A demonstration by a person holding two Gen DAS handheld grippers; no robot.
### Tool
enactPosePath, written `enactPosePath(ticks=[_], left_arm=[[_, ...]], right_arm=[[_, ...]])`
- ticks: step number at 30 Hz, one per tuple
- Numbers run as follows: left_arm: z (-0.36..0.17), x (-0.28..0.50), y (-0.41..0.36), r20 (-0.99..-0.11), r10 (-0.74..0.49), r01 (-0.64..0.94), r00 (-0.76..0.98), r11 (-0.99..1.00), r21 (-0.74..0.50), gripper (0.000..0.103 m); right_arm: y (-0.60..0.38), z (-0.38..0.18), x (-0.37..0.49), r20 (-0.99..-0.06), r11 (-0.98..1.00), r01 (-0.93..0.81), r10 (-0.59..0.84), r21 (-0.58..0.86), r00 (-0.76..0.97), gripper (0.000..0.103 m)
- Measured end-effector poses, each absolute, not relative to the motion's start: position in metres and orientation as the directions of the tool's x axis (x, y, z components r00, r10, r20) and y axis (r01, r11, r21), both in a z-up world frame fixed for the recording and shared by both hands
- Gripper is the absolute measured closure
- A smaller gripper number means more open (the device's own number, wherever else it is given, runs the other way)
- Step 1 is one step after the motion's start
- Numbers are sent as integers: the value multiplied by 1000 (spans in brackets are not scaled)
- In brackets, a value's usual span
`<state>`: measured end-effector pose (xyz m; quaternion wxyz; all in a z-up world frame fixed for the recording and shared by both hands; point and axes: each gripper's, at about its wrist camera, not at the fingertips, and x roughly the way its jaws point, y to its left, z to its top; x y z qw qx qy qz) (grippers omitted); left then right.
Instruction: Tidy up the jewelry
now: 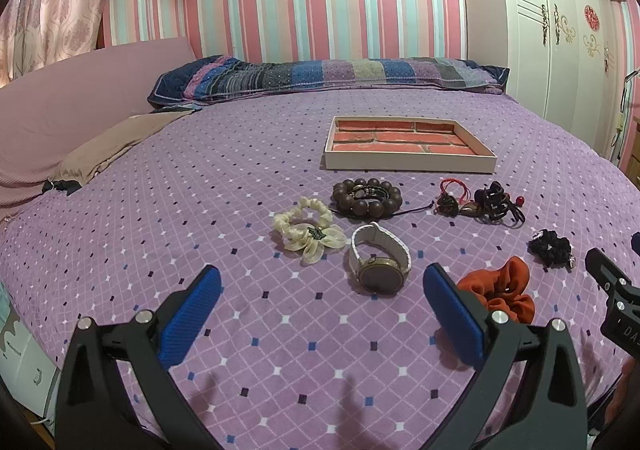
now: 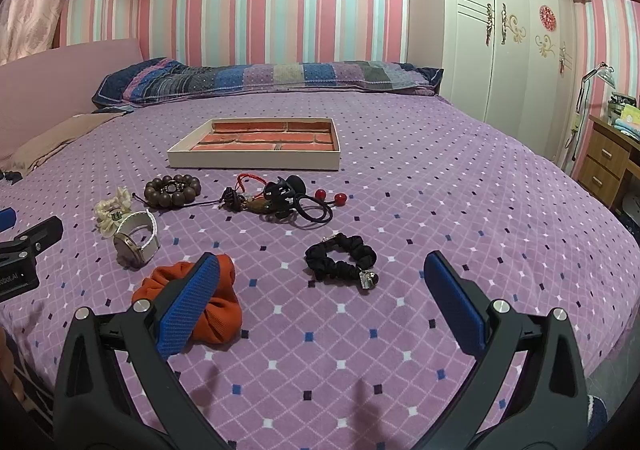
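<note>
Jewelry lies spread on a purple bedspread in front of a shallow white tray (image 1: 408, 164) (image 2: 256, 162) with a brick-pattern floor. My left gripper (image 1: 322, 278) is open, just short of a white-strap watch (image 1: 378, 258) (image 2: 136, 240). Behind the watch are a cream scrunchie (image 1: 308, 230) and a wooden bead bracelet (image 1: 366, 196) (image 2: 172, 190). My right gripper (image 2: 322, 266) is open, with a black scrunchie (image 2: 342, 260) (image 1: 552, 248) just beyond its tips. Its left finger partly covers an orange scrunchie (image 2: 224, 314) (image 1: 500, 286). A tangle of red string and black hair ties (image 2: 276, 196) (image 1: 498, 202) lies nearer the tray.
A striped long pillow (image 1: 328, 76) lies along the striped wall behind the tray. A brown cloth (image 1: 112, 146) sits at the bed's left side. A white wardrobe (image 2: 500, 30) and a wooden desk (image 2: 608, 154) with a lamp stand to the right, past the bed edge.
</note>
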<state>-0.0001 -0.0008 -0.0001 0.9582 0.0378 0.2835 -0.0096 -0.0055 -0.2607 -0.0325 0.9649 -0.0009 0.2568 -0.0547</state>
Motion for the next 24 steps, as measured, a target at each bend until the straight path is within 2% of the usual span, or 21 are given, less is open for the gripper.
enactPosePath(ticks=[24], left_arm=[[1, 0, 0, -547, 4, 41, 837, 997, 71, 4]], right_arm=[[-261, -32, -5, -496, 994, 108, -109, -31, 861, 4]])
